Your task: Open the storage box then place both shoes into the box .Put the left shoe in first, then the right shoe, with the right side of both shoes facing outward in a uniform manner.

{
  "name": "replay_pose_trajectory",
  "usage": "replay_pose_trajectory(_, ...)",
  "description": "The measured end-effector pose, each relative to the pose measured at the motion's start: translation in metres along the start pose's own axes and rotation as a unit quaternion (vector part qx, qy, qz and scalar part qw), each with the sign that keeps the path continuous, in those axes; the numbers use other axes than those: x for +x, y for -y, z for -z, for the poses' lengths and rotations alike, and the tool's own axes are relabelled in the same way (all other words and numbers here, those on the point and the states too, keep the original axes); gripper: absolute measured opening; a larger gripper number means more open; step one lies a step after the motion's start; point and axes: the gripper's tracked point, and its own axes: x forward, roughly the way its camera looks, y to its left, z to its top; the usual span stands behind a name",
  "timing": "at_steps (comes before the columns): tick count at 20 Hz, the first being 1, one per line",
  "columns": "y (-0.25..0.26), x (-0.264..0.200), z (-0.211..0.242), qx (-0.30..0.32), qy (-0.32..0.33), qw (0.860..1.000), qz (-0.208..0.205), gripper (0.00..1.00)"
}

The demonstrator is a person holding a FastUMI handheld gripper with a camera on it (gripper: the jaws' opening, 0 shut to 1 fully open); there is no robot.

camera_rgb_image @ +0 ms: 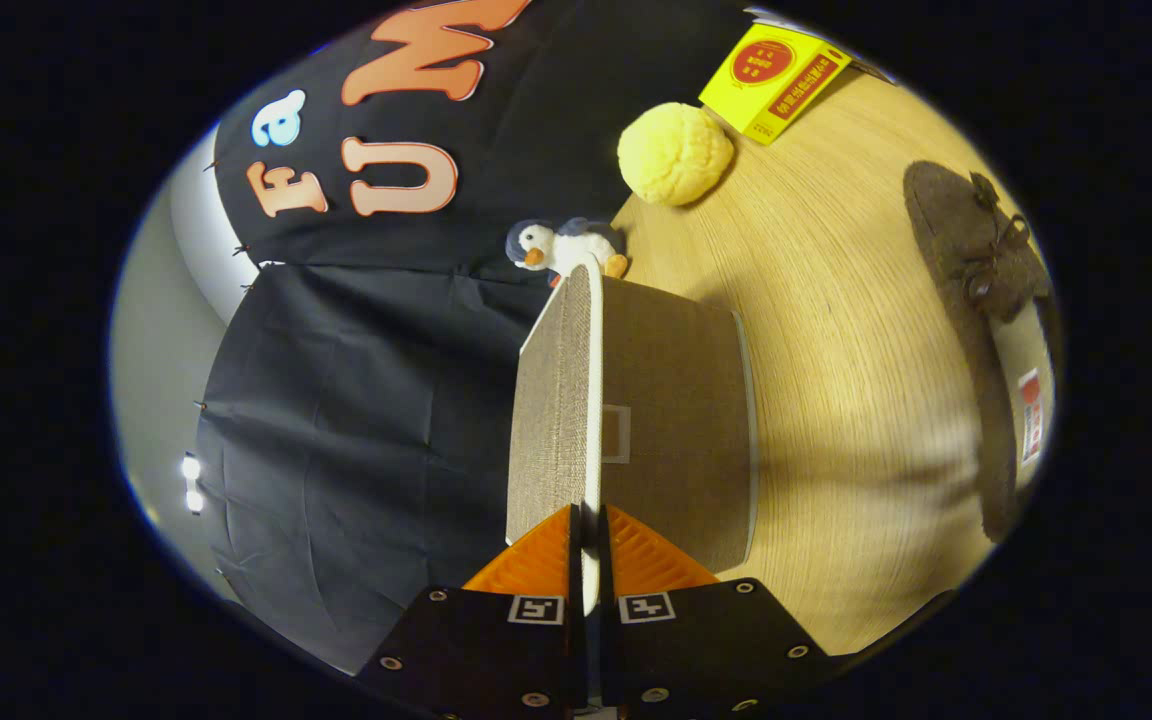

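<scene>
My gripper [586, 545] is shut on the white rim of the storage box's lid [554, 400], a woven grey-brown panel that stands lifted edge-on straight ahead of the fingers. The box body [681, 420], of brown fabric with a small label frame, lies just beside the lid on the wooden table [856, 420]. A dark brown laced shoe [981, 235] rests on the table well beyond the box. A second dark shoe [1001, 470] lies next to it, with a pale insole and a label showing; it is partly cut off.
A penguin plush [561, 245] sits right behind the box's far end. Further off stand a round yellow plush ball [674, 152] and a yellow carton [774, 75]. The black booth cloth hangs on the lid's side.
</scene>
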Motion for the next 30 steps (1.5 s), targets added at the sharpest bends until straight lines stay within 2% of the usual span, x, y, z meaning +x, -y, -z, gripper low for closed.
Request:
replay_pose_trajectory(4, -0.031, 0.003, 0.002, -0.039, 0.013, 0.999, -0.033, 0.0)
replay_pose_trajectory(6, -0.045, 0.002, 0.0, -0.072, 0.023, 0.997, -0.027, 0.0)
replay_pose_trajectory(11, -0.117, -0.004, -0.01, -0.113, 0.043, 0.99, -0.069, 0.0)
replay_pose_trajectory(16, -0.176, 0.005, -0.007, -0.161, 0.029, 0.982, -0.091, 0.0)
replay_pose_trajectory(21, -0.221, 0.034, 0.003, -0.202, 0.006, 0.974, -0.098, 0.0)
replay_pose_trajectory(30, -0.261, 0.111, 0.026, -0.208, -0.028, 0.972, -0.1, 0.0)
